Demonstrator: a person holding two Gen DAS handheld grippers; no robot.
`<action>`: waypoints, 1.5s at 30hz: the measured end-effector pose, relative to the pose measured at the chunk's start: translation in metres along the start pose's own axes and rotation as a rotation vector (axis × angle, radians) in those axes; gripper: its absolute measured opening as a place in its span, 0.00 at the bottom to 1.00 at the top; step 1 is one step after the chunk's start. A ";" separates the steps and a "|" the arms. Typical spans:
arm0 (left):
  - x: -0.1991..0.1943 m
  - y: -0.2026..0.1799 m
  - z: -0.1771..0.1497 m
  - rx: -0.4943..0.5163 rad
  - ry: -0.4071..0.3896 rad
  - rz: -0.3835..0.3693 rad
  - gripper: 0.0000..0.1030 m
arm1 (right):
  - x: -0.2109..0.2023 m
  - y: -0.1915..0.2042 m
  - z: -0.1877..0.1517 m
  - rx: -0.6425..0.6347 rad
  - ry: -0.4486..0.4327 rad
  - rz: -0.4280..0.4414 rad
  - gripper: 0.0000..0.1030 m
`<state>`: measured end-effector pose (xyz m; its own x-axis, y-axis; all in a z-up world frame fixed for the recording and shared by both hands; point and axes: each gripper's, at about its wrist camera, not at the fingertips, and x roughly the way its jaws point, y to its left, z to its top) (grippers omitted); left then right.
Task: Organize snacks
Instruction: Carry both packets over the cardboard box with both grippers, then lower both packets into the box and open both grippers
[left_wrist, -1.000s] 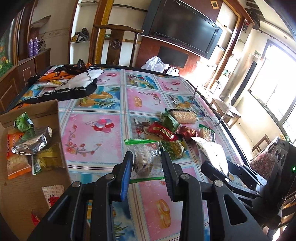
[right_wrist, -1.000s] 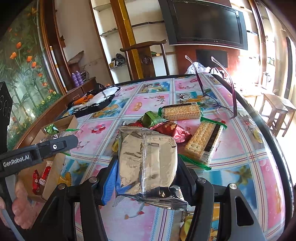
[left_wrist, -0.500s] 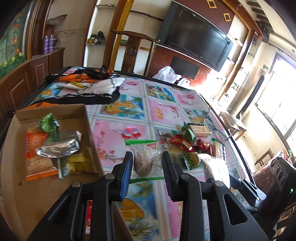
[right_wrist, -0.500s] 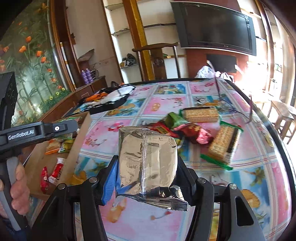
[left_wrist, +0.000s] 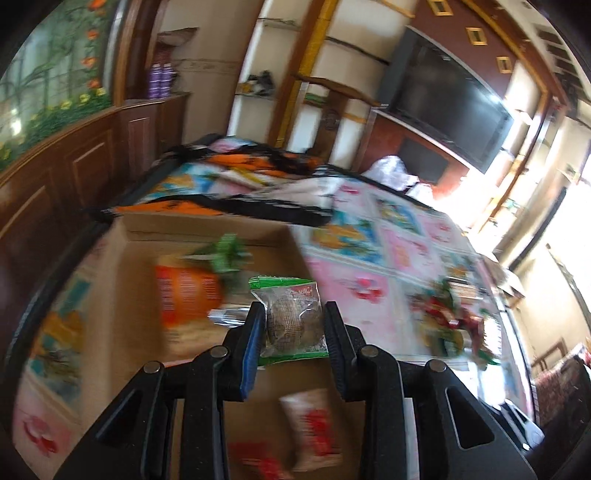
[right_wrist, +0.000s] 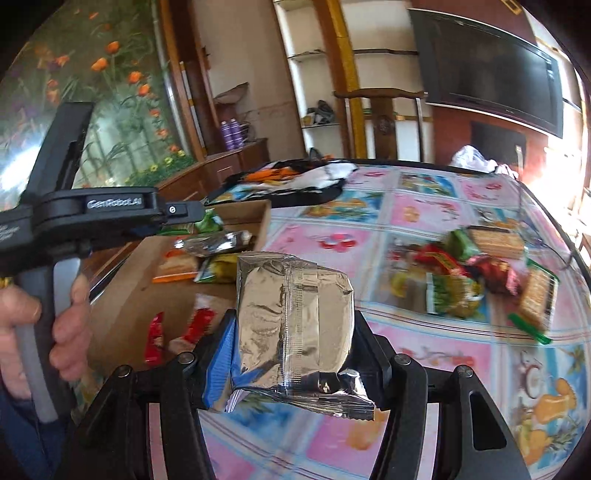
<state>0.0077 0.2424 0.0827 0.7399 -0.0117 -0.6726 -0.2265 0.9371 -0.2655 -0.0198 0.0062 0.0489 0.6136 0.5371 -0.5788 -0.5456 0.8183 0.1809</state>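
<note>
My left gripper (left_wrist: 293, 319) is shut on a clear, green-edged snack packet (left_wrist: 291, 317) with a brown round cake inside, held over the open cardboard box (left_wrist: 122, 295). The box holds an orange packet (left_wrist: 184, 295), a green wrapper (left_wrist: 229, 253) and red-and-white packets (left_wrist: 310, 432). My right gripper (right_wrist: 293, 328) is shut on a silver foil pack (right_wrist: 291, 321), above the table just right of the box (right_wrist: 122, 306). The left gripper's body (right_wrist: 92, 218) shows at the left of the right wrist view, gripped by a hand (right_wrist: 44, 325). A pile of loose snacks (right_wrist: 480, 273) lies on the table to the right.
The table carries a glass-covered flowery cloth (right_wrist: 424, 218). A black, white and orange cloth (right_wrist: 295, 181) lies at the far end behind the box. A wooden chair (right_wrist: 384, 118), shelves and a dark television (right_wrist: 491, 70) stand beyond. A white plastic bag (right_wrist: 472, 157) sits at the far right edge.
Both grippers have swung left with their packets. The left one now hangs over the box instead of the table; the right one has come up beside the box. Their grips are unchanged.
</note>
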 end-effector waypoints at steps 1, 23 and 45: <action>0.003 0.009 0.001 -0.014 0.010 0.027 0.30 | 0.003 0.006 0.000 -0.006 0.006 0.011 0.61; 0.027 0.051 -0.006 -0.073 0.126 0.130 0.30 | 0.077 0.094 0.007 -0.124 0.127 0.096 0.62; 0.013 0.046 -0.002 -0.092 0.055 0.055 0.45 | 0.066 0.095 0.010 -0.135 0.117 0.175 0.69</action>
<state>0.0055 0.2853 0.0609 0.6897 0.0171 -0.7239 -0.3247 0.9009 -0.2881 -0.0252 0.1212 0.0362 0.4371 0.6346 -0.6373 -0.7138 0.6759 0.1834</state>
